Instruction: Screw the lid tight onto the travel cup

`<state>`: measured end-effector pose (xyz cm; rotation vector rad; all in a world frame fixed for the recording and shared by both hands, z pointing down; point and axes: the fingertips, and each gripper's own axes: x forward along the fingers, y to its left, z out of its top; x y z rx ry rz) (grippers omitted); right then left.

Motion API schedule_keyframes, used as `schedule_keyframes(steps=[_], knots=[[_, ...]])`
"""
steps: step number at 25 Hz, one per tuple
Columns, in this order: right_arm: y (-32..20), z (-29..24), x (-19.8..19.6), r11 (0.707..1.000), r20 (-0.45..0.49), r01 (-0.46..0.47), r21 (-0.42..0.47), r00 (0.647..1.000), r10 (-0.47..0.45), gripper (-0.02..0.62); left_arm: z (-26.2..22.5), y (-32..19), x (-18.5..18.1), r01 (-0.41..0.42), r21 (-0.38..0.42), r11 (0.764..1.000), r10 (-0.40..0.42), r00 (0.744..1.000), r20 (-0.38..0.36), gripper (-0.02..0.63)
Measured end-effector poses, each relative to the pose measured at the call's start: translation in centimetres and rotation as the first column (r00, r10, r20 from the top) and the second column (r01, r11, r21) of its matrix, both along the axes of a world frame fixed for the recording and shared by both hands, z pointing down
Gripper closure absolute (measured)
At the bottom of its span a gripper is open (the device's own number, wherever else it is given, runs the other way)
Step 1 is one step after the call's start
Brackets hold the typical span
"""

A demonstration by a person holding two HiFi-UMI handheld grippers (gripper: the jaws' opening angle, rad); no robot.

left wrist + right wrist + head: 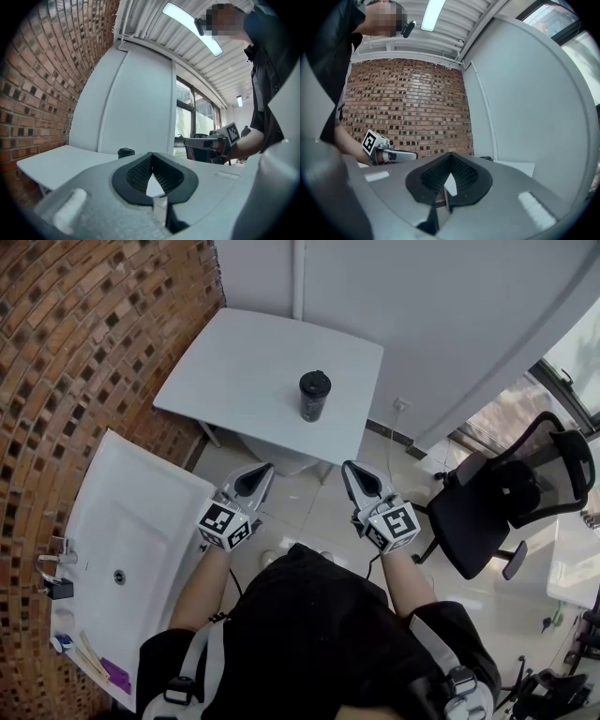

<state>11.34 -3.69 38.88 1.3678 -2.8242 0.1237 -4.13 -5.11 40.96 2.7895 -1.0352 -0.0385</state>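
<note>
A black travel cup [314, 396] with its black lid on top stands upright near the front edge of the white table [244, 371]. In the left gripper view only the cup's lid [125, 152] peeks over the gripper body. My left gripper [263, 469] hangs in front of the table, below and left of the cup, shut and empty. My right gripper [351, 467] hangs beside it, below and right of the cup, also shut with nothing held. Both point towards the table and are well short of the cup.
A brick wall [84, 352] runs along the left. A white sink counter [131, 549] with a tap [58, 559] lies at lower left. A black office chair [506, 502] stands at the right, a white desk edge [577, 563] beyond it.
</note>
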Motion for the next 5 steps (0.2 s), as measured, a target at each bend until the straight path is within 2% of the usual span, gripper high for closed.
schedule_keyframes(steps=[5], knots=[[-0.4, -0.8, 0.1, 1.000, -0.007, 0.001, 0.003, 1.000, -0.001, 0.594, 0.0, 0.4, 1.5, -0.060, 0.033, 0.998, 0.058, 0.997, 0.060, 0.604]])
